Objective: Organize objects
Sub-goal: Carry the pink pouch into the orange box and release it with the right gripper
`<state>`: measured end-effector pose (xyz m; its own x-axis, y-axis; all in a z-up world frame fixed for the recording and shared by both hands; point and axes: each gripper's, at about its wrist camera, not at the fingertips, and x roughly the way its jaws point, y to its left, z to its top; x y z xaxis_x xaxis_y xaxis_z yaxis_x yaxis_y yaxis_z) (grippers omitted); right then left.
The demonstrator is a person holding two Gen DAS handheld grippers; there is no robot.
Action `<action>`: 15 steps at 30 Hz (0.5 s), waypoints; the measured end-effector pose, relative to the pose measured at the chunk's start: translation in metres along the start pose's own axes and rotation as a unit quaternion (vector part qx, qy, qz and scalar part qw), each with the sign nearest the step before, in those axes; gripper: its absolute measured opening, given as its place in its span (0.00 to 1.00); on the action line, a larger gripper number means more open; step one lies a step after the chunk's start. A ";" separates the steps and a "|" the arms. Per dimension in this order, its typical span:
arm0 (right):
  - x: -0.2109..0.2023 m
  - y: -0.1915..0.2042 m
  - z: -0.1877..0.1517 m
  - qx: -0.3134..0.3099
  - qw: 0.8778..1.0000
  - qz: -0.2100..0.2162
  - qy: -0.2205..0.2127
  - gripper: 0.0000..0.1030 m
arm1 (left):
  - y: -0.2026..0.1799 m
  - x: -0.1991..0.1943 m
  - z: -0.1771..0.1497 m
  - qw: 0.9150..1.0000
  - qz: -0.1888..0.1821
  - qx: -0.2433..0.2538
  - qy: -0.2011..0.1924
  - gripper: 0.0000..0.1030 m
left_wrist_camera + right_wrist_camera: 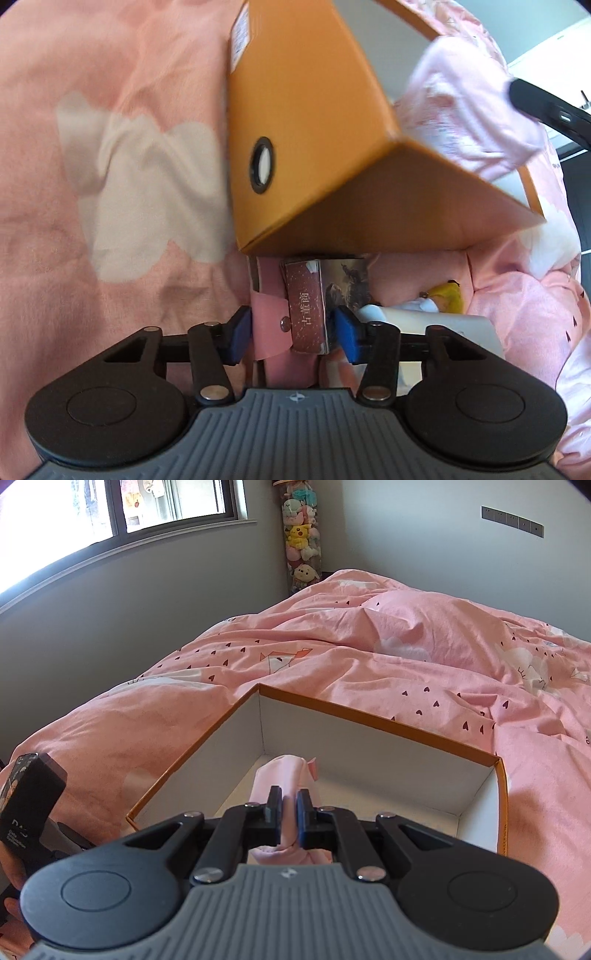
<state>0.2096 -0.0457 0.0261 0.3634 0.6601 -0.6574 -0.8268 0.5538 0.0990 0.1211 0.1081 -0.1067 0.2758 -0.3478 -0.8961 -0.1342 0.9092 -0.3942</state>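
Note:
An orange cardboard box (314, 122) with a white inside lies on the pink bed; it also shows in the right wrist view (373, 753). My left gripper (293, 330) is shut on a pink snap-strap notebook (267, 325) together with a dark red book (306, 314), just below the box's outer wall. My right gripper (289, 814) is shut on a pink cloth (286, 775) and holds it over the box's open inside. The cloth also shows in the left wrist view (469, 107), at the box's rim.
A yellow banana (448, 293) and a white flat object (436, 328) lie to the right of the books. A pink duvet (406, 653) covers the bed. A tube of plush toys (302, 535) stands in the room corner under the window.

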 end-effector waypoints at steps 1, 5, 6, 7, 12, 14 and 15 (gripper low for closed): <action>0.000 -0.001 -0.001 0.001 1.000 0.003 0.002 0.08 | -0.003 -0.002 0.000 1.000 -0.002 0.004 -0.005 0.49; 0.004 -0.008 -0.002 0.024 0.999 0.029 0.016 0.08 | -0.022 -0.011 -0.008 0.999 -0.021 0.022 -0.021 0.42; 0.006 -0.010 -0.001 0.031 0.999 0.037 0.021 0.08 | -0.027 -0.012 -0.009 0.999 -0.016 0.029 -0.025 0.42; 0.009 -0.012 -0.001 0.035 0.998 0.044 0.024 0.08 | -0.030 -0.011 -0.008 0.999 -0.010 0.034 -0.027 0.42; 0.024 -0.004 0.002 -0.013 0.994 0.087 0.057 0.08 | -0.050 -0.007 -0.008 0.997 -0.008 0.071 -0.023 0.42; 0.035 0.000 0.003 -0.043 0.990 0.099 0.090 0.08 | -0.049 -0.009 -0.008 0.996 0.001 0.087 -0.021 0.43; 0.039 0.000 0.004 -0.055 0.988 0.106 0.102 0.08 | -0.048 -0.011 -0.009 0.995 0.006 0.097 -0.018 0.43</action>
<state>0.2252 -0.0177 0.0033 0.0914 0.6334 -0.7684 -0.9207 0.3478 0.1771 0.1162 0.0666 -0.0799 0.3091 -0.3320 -0.8912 0.0479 0.9414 -0.3340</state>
